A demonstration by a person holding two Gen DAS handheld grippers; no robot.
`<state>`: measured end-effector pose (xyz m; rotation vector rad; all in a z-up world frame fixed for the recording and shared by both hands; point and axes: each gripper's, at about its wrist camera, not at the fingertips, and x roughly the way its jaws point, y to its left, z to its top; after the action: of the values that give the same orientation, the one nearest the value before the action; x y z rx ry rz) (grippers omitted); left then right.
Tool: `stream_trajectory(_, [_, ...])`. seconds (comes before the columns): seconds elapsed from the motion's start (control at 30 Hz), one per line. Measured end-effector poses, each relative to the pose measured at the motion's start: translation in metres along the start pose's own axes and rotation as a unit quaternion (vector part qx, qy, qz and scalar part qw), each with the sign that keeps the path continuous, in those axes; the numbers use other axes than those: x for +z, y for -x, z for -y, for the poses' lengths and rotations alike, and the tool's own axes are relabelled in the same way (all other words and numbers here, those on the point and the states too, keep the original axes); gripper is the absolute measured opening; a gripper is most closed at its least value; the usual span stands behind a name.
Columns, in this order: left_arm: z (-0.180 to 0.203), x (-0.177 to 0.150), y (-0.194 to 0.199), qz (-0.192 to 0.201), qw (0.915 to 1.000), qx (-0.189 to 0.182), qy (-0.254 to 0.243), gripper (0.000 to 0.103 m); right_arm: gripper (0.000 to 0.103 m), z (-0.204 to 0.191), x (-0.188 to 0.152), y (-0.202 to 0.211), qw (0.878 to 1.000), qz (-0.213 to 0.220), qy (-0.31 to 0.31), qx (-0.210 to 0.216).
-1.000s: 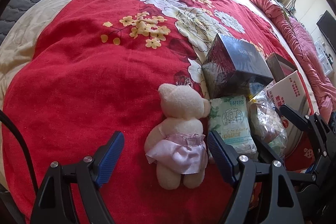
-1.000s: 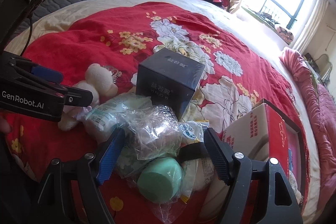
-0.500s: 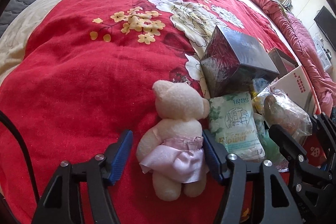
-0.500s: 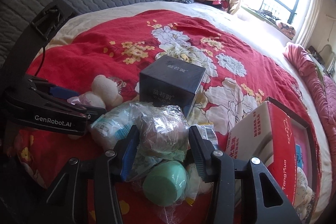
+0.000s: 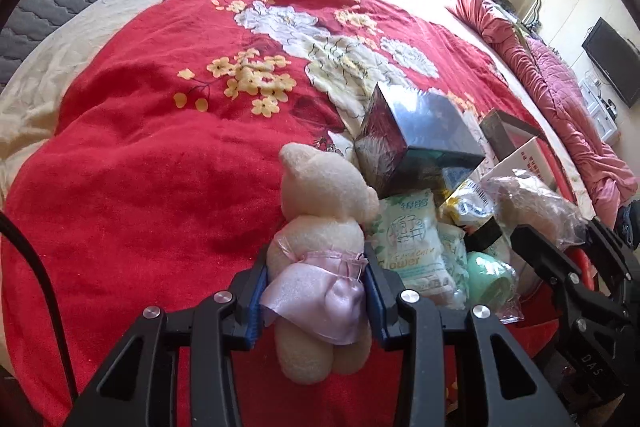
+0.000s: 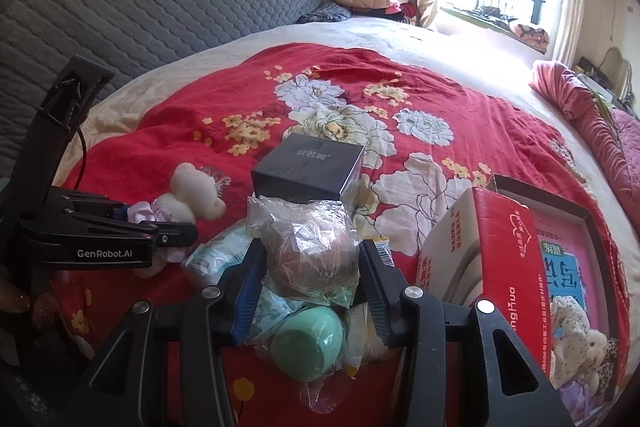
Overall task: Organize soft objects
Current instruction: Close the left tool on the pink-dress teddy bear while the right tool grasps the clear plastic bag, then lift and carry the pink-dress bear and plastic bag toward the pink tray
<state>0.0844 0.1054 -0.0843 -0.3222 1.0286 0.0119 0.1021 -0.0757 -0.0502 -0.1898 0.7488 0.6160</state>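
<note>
On a red floral bedspread (image 5: 132,163), the left gripper (image 5: 316,291) is clamped on a cream teddy bear (image 5: 320,227) at its pink skirt, while the right gripper (image 6: 310,279) pinches a clear plastic bag (image 6: 308,247), apparently holding something soft. Both lie near the bed's near edge, beside a dark box (image 6: 308,167). Each lift should go straight up, slowly, to avoid dragging the neighbouring packets.

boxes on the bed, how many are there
3. The dark box sits mid-blanket behind the bagged pile, the red and white carton stands right of it, and the open flat box lies behind that. Others may be hidden.
</note>
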Motion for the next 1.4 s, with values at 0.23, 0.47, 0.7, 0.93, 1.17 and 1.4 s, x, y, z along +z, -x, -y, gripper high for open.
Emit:
stream_trajectory(0.23, [0.025,0.01,0.039,0.04,0.999,-0.007,-0.019,0.041,0.048,0.01,0.003,0.027,0.999,0.028,-0.015,-0.002])
stream_trajectory(0.47, [0.064,0.015,0.06,0.057,0.9971,-0.01,-0.049,0.041,0.048,0.026,0.007,0.06,0.997,0.067,-0.039,-0.009])
stream_trajectory(0.7, [0.103,0.018,0.072,0.062,0.9947,-0.018,-0.081,0.041,0.048,0.045,0.009,0.091,0.993,0.099,-0.061,-0.016])
stream_trajectory(0.93, [0.143,0.025,0.084,0.07,0.9918,-0.032,-0.102,0.041,0.048,0.068,0.007,0.124,0.988,0.131,-0.078,-0.038])
stream_trajectory(1.17, [0.183,0.03,0.086,0.074,0.988,-0.037,-0.131,0.041,0.048,0.099,0.002,0.148,0.981,0.149,-0.104,-0.063])
stream_trajectory(1.4, [0.217,0.031,0.084,0.07,0.9844,-0.044,-0.155,0.041,0.048,0.129,-0.009,0.168,0.975,0.159,-0.132,-0.084])
